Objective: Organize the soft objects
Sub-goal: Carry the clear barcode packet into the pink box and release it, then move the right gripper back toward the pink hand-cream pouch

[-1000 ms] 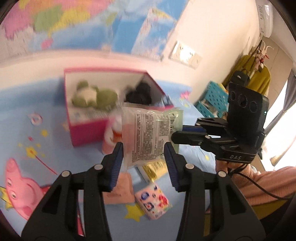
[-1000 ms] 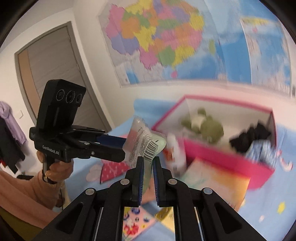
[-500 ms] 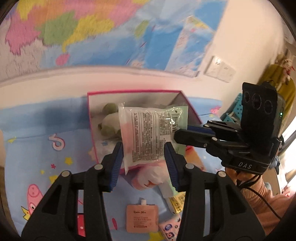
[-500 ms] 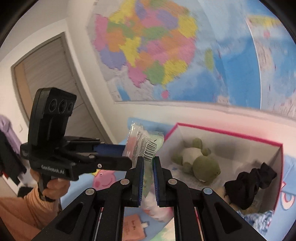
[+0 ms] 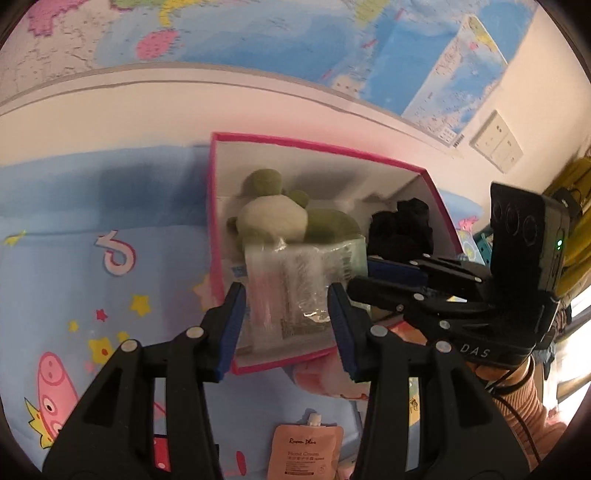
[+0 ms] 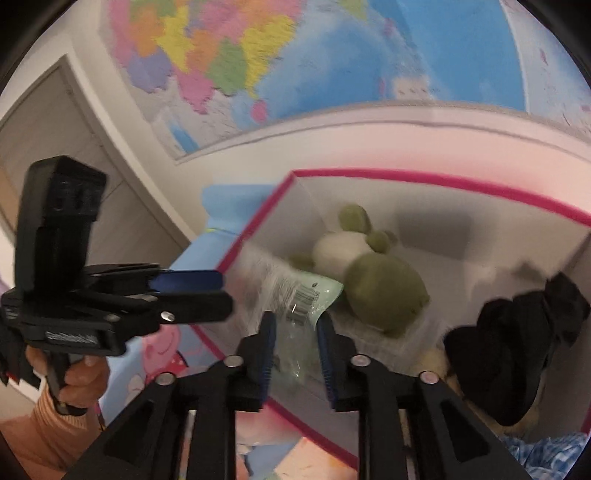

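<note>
Box (image 5: pixel 221 206) open-topped; frog plush (image 5: pixel 280 218), black cloth (image 5: pixel 402 229) crowd floor.

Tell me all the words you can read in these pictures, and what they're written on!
"DAS": on the right gripper.
"Room Plus": on the pink pouch; its smaller lines are too small to read.
Clear packet: print and barcode too blurred.
Left gripper: white label too blurred.
Wall map: lettering too small.

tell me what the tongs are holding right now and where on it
The left tongs grip the clear packet by its two side edges, over the pink box. The right tongs are opening around its barcode end, no longer pinching it.
</note>
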Demonstrator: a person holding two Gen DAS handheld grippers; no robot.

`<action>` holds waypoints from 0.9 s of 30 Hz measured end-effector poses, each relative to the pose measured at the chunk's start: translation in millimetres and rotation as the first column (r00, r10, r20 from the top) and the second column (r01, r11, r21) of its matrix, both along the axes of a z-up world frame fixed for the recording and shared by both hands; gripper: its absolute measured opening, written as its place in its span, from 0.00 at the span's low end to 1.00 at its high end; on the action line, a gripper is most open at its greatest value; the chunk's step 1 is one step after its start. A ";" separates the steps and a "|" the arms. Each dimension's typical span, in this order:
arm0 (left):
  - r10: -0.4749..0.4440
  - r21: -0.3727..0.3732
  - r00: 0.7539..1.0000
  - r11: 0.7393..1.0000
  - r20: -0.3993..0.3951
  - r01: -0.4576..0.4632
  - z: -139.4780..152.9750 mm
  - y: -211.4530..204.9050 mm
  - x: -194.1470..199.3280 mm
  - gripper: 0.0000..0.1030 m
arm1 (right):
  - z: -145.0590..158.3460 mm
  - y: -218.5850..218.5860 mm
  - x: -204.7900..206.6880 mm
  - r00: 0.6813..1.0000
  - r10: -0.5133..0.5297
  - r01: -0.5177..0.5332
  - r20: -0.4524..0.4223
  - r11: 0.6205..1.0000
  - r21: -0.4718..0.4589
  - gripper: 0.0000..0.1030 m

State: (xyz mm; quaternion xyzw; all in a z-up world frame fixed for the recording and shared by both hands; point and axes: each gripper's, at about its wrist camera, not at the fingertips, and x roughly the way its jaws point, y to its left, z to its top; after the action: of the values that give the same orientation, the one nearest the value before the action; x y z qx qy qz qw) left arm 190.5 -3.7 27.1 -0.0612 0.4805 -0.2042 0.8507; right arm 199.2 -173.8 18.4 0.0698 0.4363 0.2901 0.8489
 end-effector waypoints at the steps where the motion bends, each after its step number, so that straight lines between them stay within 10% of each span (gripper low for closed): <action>1: 0.006 -0.005 1.000 1.000 0.006 -0.006 1.6 1.7 -2.5 0.46 | 0.4 -2.9 -0.8 1.000 -0.016 0.016 0.003 1.000 -0.009 0.33; 13: -0.029 0.000 0.989 1.000 0.148 0.030 16.9 12.9 -73.8 0.48 | 37.2 -41.7 -78.8 0.987 0.006 -0.012 0.160 0.999 0.033 0.43; 27: -0.036 -0.060 0.998 0.998 -0.046 0.034 -64.5 21.1 -153.5 0.48 | -3.2 8.0 -155.9 0.969 0.238 -0.238 0.071 0.971 -0.018 0.43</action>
State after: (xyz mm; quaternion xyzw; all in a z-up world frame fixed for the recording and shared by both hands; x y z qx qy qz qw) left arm 37.0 17.4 -37.4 -0.0827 0.4951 -0.2317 0.8333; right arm 43.2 -165.8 15.2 0.0024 0.4116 0.3900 0.8237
